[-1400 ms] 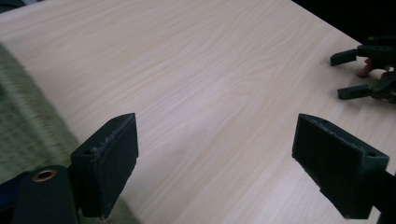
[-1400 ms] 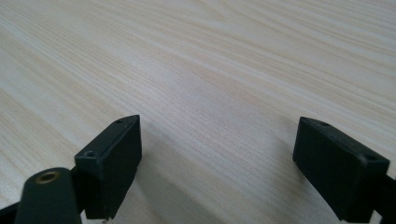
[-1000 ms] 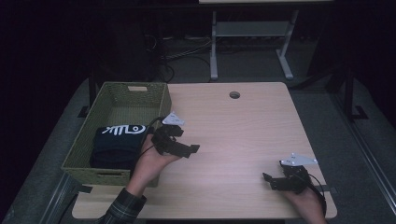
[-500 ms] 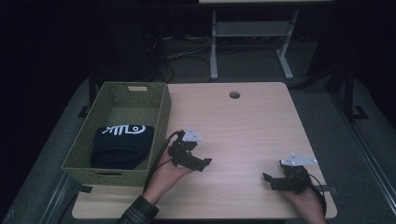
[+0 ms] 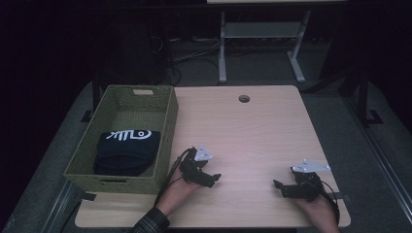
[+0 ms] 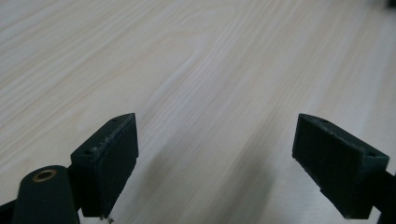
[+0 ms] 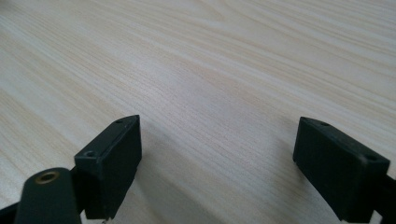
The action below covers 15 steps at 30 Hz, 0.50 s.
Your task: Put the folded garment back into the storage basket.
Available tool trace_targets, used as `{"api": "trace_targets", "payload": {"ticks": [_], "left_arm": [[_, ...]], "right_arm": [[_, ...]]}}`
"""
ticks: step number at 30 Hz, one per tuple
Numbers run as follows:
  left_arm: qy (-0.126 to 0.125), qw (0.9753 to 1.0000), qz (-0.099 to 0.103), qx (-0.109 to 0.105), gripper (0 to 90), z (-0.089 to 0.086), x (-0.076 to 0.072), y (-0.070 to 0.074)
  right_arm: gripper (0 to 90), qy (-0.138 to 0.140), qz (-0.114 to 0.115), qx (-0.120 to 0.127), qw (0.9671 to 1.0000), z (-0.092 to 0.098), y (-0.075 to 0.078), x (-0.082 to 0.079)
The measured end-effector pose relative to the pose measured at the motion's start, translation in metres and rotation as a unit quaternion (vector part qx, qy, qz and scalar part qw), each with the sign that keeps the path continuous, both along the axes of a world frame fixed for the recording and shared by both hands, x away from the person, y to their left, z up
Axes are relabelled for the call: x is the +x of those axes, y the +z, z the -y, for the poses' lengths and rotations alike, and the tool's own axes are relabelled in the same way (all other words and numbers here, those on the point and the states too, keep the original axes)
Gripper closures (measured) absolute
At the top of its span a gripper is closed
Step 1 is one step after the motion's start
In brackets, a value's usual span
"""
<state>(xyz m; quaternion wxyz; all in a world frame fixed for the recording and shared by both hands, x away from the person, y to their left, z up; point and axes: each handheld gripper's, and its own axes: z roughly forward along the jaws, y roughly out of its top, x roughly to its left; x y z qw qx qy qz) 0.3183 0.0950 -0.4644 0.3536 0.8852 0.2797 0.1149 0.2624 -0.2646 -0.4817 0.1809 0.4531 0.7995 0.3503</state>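
In the high view, a green woven basket [image 5: 124, 138] stands on the left part of the pale wooden worktop [image 5: 252, 131]. A folded dark garment [image 5: 125, 151] with a white print lies inside the basket, in the half nearer the person. The left claw [image 5: 210, 177] rests low on the worktop just beside the basket's near right corner, outside it and apart from the garment, with the person's left hand [image 5: 180, 188] behind it. The right claw [image 5: 282, 187] sits well apart from the basket, near the worktop's front edge, with the right hand [image 5: 317, 209] behind it. A round cable hole [image 5: 244, 99] lies toward the far edge, well away from the basket.

In the left gripper view, the left claw [image 6: 215, 163] is released: its two black jaws stand wide apart with bare wood grain between them, gripping nothing.

In the right gripper view, the right claw [image 7: 217, 165] is likewise released, jaws spread wide over bare worktop, nothing between them.
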Motion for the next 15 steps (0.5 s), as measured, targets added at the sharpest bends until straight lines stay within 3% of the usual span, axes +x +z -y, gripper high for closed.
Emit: {"api": "trace_targets", "payload": {"ticks": [2,8,15], "left_arm": [[0.003,1.0000,-0.008,-0.002,14.1,-0.001,0.001,-0.006],[0.001,0.9998,0.009,-0.016,12.6,-0.004,-0.001,-0.013],[0.007,0.9998,0.009,-0.014,12.9,-0.006,-0.002,-0.013]], "right_arm": [[15.1,0.000,0.000,0.000,1.0000,0.000,0.000,0.000],[15.1,0.000,0.000,0.000,1.0000,0.000,0.000,0.000],[14.8,0.001,-0.001,0.000,1.0000,0.000,0.000,0.000]]}}
